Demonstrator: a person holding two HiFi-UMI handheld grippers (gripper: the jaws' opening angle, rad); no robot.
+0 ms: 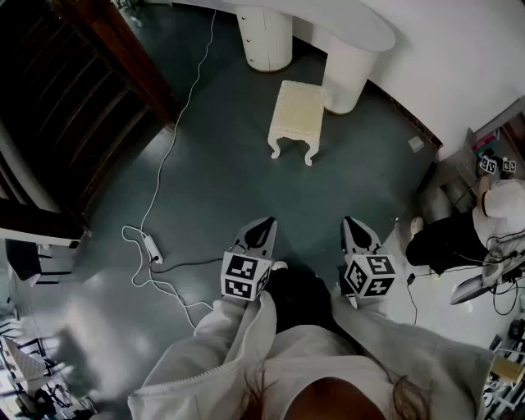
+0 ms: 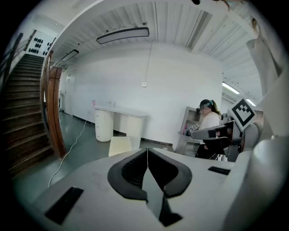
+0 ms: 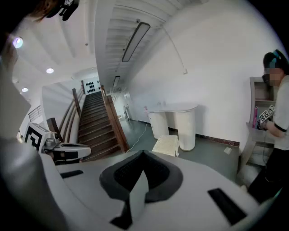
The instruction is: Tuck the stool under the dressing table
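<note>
The left gripper [image 1: 264, 223] and the right gripper [image 1: 353, 223] both have their fingers pressed fully together, holding and touching nothing. They hang side by side above the floor [image 1: 213, 189]. The stool [image 1: 297, 111] stands well beyond them, on the floor just outside the dressing table [image 1: 361, 25], close to one of its round pedestals.

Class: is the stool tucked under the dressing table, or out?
Out. The stool stands upright on the floor before the dressing table, its whole seat showing.

The dressing table [image 1: 344, 25] runs off the head view's top edge.
</note>
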